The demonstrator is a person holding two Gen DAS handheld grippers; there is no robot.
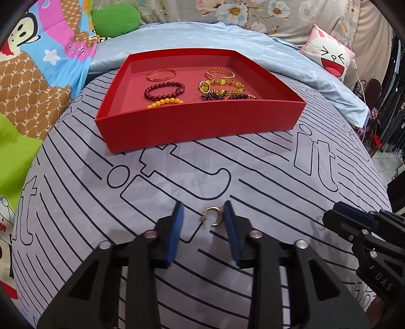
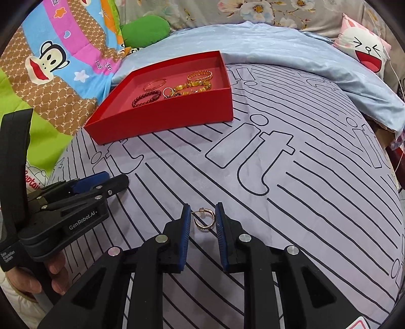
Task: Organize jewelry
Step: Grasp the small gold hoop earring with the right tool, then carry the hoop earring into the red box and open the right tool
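Note:
A small gold hoop earring point(image 1: 213, 216) lies on the lavender striped bedsheet between the open jaws of my left gripper point(image 1: 203, 211). A second gold hoop earring point(image 2: 205, 219) lies on the sheet between the open jaws of my right gripper point(image 2: 202, 211); neither is pinched. The red tray point(image 1: 197, 121) stands farther back on the bed and holds several bracelets and a ring; it also shows in the right wrist view point(image 2: 162, 116). The right gripper shows at the left wrist view's right edge point(image 1: 354, 222), and the left gripper at the right wrist view's left point(image 2: 101, 181).
A light blue blanket point(image 1: 192, 38) lies behind the tray. A cartoon monkey quilt point(image 1: 38, 63) and a green cushion point(image 1: 116, 21) are at the left. A white face pillow point(image 1: 329, 55) is at the back right. The bed drops off at the right.

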